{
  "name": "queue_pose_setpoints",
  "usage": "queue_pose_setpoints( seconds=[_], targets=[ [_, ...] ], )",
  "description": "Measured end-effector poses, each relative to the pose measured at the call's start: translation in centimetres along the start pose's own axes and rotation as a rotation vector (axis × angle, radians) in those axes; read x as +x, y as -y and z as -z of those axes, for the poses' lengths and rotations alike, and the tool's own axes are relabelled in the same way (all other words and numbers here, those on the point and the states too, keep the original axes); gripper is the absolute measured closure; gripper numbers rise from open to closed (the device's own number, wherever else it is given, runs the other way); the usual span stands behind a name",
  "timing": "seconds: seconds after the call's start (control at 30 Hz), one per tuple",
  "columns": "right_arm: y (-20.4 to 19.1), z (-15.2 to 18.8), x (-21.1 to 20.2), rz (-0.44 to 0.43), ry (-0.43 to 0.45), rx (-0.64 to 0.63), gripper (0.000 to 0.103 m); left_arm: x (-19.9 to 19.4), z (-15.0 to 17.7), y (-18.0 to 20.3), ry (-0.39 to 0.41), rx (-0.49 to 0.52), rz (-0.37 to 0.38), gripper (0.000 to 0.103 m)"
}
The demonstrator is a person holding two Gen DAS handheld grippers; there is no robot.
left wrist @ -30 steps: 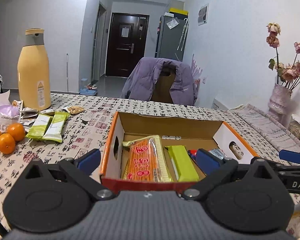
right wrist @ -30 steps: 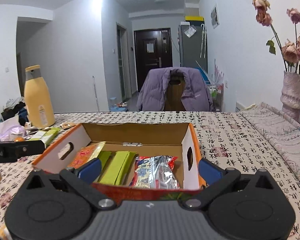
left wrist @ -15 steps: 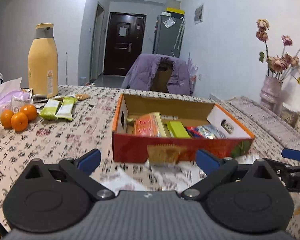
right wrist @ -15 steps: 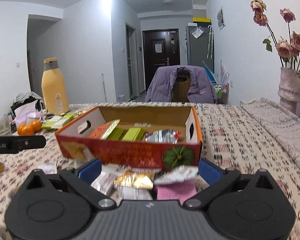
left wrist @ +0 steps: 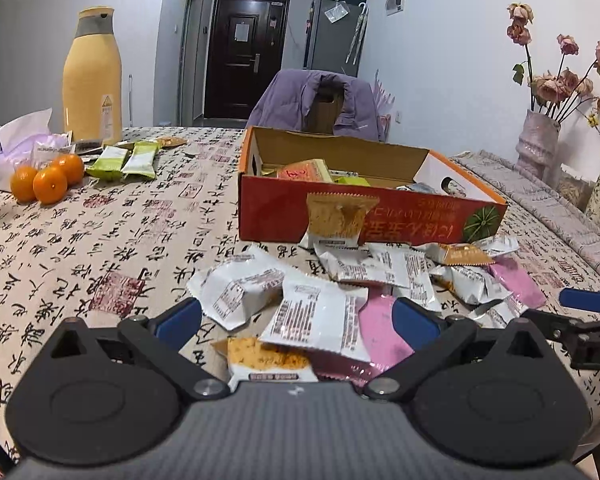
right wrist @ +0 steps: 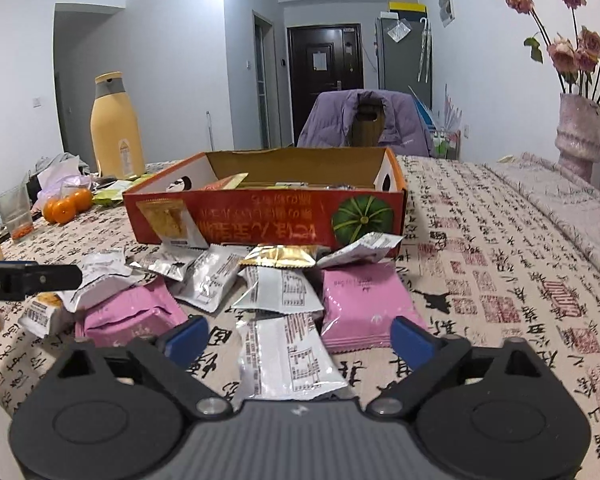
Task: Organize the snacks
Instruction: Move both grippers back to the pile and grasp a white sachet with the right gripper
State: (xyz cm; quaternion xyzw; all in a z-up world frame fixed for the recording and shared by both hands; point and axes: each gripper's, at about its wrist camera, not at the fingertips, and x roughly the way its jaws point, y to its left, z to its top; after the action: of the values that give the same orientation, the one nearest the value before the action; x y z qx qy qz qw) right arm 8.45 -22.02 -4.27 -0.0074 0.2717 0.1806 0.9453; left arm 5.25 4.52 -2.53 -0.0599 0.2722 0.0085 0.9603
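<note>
An open orange-red cardboard box (left wrist: 340, 216) (right wrist: 260, 220) holds several snack packs. In front of it lies a loose pile of white, silver, gold and pink packets (left wrist: 380, 268). My left gripper (left wrist: 296, 320) is open low over the near left of the pile, with a white packet (left wrist: 320, 320) lying between its fingers, not pinched. My right gripper (right wrist: 300, 338) hovers at the right of the pile. Its jaws are closing around a silver packet (right wrist: 288, 356), and the pads stand clear of it. A pink packet (right wrist: 358, 308) lies just beyond its right finger.
A yellow bottle (left wrist: 92, 80), oranges (left wrist: 48, 180) and green packets (left wrist: 124, 158) sit at the far left of the patterned tablecloth. A vase of dried roses (left wrist: 538, 140) stands at the far right. A chair with a purple jacket (right wrist: 364, 120) is behind the box.
Both grippers drew back from over the box and sank toward the table; the pile of packets in front of the box came into view. The right jaws narrowed slightly.
</note>
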Motion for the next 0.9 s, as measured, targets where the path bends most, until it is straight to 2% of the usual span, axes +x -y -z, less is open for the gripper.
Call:
queue_pose_setpoints(
  seconds=[0.2,0.33,0.5,0.6,0.63,0.77,0.9],
  targets=[
    [-0.8,0.2,1.2,-0.011,-0.033,-0.017,0.033,-0.2,0.3,0.1,-0.001,0.005,0.006,0.0],
    [-1.5,0.3,2.1,-0.01,-0.06,-0.026,0.034,-0.2,0.5,0.1,-0.011,0.003,-0.002,0.0],
    [-2.0,0.6,3.1,0.019,-0.088,-0.043,0.042,-0.3,0.6,-0.1,-0.014,-0.002,-0.004,0.0],
    [-2.2,0.8,3.0,0.027,-0.078,-0.049,0.044,-0.4,0.5,-0.2,-0.014,-0.007,-0.004,0.0],
    [-2.2,0.9,3.0,0.027,-0.076,-0.051,0.048,-0.4,0.5,-0.2,-0.015,-0.007,-0.003,0.0],
    [-2.4,1.0,2.5,0.022,-0.067,-0.063,0.053,-0.5,0.5,-0.2,-0.016,-0.004,-0.001,0.0],
    [-2.0,1.0,1.7,0.01,-0.042,-0.035,0.062,-0.8,0.4,-0.3,-0.012,-0.006,-0.001,0.0]
  ],
)
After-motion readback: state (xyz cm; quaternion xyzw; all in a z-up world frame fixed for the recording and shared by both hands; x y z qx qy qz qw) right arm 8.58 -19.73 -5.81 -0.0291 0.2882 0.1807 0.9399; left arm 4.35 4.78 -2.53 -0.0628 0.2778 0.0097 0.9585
